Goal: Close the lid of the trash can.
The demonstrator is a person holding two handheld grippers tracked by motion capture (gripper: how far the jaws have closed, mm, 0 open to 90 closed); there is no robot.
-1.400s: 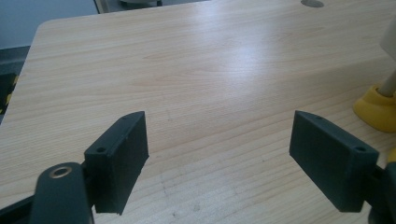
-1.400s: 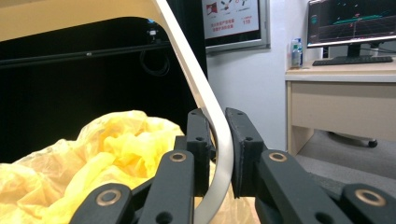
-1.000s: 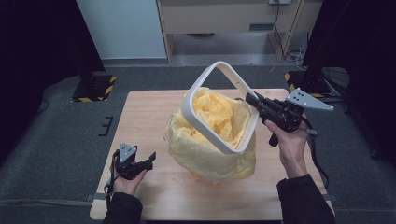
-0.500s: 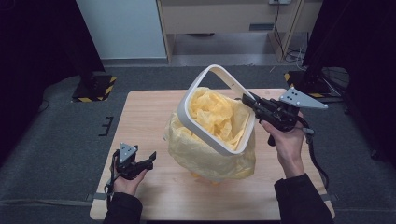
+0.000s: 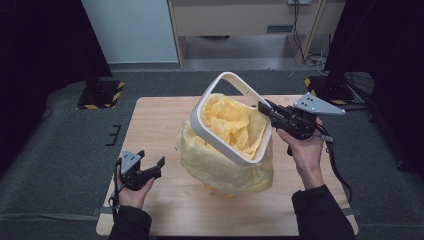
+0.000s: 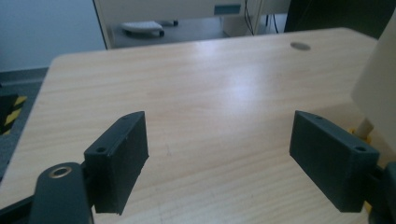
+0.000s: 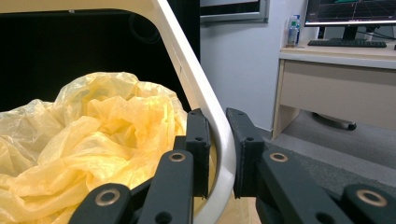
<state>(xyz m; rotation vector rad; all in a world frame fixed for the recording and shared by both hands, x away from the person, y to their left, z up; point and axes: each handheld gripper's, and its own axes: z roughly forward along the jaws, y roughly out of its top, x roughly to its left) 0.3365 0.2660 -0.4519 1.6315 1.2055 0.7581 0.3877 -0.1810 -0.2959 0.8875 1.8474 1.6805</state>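
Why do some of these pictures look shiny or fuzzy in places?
Left gripper view: a pale sheen of glare lies across the wooden table, and the near jaws look soft. Right gripper view: the yellow bag is bright against a black background. High view: evenly lit, dark at the sides.

A lab or office: a wooden table on grey carpet, hazard-striped stand bases, a monitor.

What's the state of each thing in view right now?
white frame: tilted, one side lifted, gripped at its right edge.
yellow bag: crumpled, bunched inside and below the frame, resting on the table.
right gripper: shut on the white frame.
left gripper: open, holding nothing, low over the table.
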